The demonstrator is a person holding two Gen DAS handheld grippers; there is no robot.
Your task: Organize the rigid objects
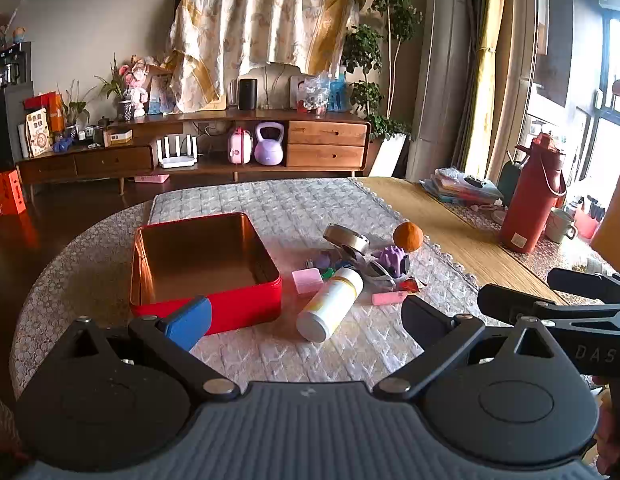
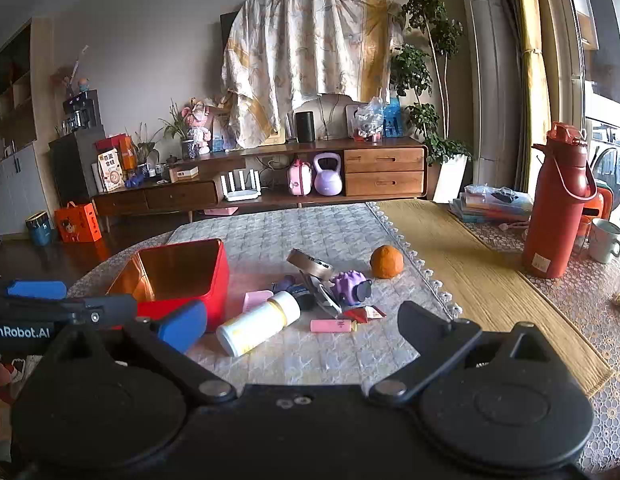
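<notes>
A: How far along is the tidying?

B: Barely begun, by my reading. The red tin (image 1: 206, 268) sits open on the table (image 1: 270, 200) and I see nothing in it, only its shiny copper floor.

A: And the things to be put away?

B: All heaped just to the right of the tin. The white bottle (image 1: 329, 304) lies on its side nearest the camera, with a small pink box (image 1: 307, 280) between it and the tin. Behind them lie a round metal tin (image 1: 345, 236) tilted on the pile, a purple spiky toy (image 1: 391, 260), an orange (image 1: 407, 236) a little apart at the back, and a pink bar (image 1: 385, 298) at the front.

A: What about the grippers?

B: The left gripper (image 1: 306, 316) hovers short of the pile, jaws wide and holding nothing. The right gripper (image 2: 302, 320) is the same: jaws spread wide, empty, aimed at the bottle from above the table's near edge.

A: So what remains?

B: Everything, as far as I can judge. Each loose piece has yet to go into the tin.
</notes>
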